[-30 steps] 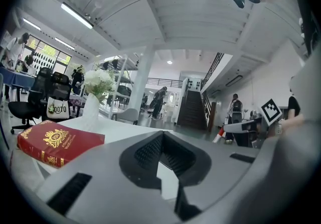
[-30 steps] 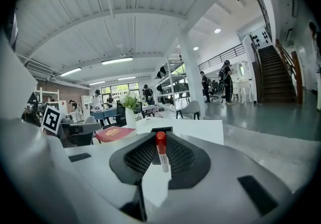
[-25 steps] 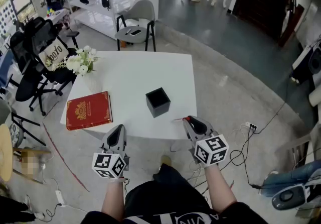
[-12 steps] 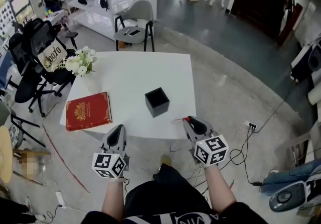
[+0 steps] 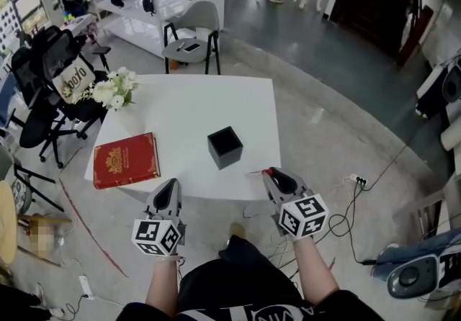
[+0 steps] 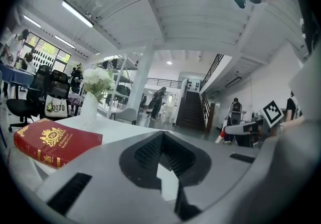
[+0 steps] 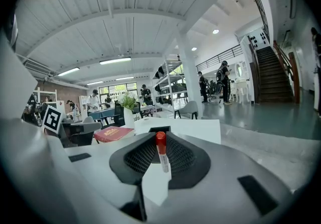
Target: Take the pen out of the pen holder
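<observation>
The right tongs [image 5: 271, 172] are clamped on the red-capped pen [image 7: 161, 153], out of the black pen holder [image 5: 225, 147] on the desk's [image 5: 194, 107] near right part, the left tongs [image 5: 170, 186] pressed together on nothing at the near edge, the pen's lower end hidden between the pads.

White bag [image 5: 74, 80]: roughly "hoto"

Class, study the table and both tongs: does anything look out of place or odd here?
Only the pen: it sits clamped in the right tongs at the near edge of the table, red cap forward, while the black pen holder stands on the table with nothing poking out. Nothing looks spilled or damaged.
</observation>
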Action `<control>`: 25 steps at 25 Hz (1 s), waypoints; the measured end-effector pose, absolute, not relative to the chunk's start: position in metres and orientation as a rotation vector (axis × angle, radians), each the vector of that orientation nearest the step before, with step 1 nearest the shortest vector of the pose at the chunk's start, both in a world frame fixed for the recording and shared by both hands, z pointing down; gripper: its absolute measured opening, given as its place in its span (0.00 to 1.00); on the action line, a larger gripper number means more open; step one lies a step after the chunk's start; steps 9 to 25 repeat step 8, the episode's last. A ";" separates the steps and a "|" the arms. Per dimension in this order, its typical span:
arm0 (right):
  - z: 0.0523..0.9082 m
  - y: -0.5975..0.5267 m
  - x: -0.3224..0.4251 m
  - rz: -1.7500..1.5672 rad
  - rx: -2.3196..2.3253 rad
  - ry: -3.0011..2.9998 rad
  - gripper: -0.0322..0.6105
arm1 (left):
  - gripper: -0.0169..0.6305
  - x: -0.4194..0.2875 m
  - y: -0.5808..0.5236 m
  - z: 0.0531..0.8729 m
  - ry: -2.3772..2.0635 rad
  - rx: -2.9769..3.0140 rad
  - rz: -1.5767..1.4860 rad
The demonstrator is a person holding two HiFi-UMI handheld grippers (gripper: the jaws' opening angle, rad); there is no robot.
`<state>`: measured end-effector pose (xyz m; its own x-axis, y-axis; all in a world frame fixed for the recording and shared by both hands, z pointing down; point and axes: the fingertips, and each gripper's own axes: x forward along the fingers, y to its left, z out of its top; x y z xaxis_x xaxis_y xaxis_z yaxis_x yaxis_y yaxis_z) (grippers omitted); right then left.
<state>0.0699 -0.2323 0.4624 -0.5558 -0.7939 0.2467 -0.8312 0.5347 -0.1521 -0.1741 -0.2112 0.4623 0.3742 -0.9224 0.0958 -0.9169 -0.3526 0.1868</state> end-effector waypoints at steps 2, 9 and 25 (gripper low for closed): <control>0.462 -0.233 0.070 0.379 1.395 -2.620 0.16 | 0.03 -0.174 -0.212 0.463 -1.647 2.422 -0.041; 0.460 -0.236 0.070 0.380 1.394 -2.621 0.16 | 0.03 -0.172 -0.219 0.461 -1.638 2.423 -0.047; 0.460 -0.236 0.070 0.380 1.394 -2.621 0.16 | 0.03 -0.172 -0.219 0.461 -1.638 2.423 -0.047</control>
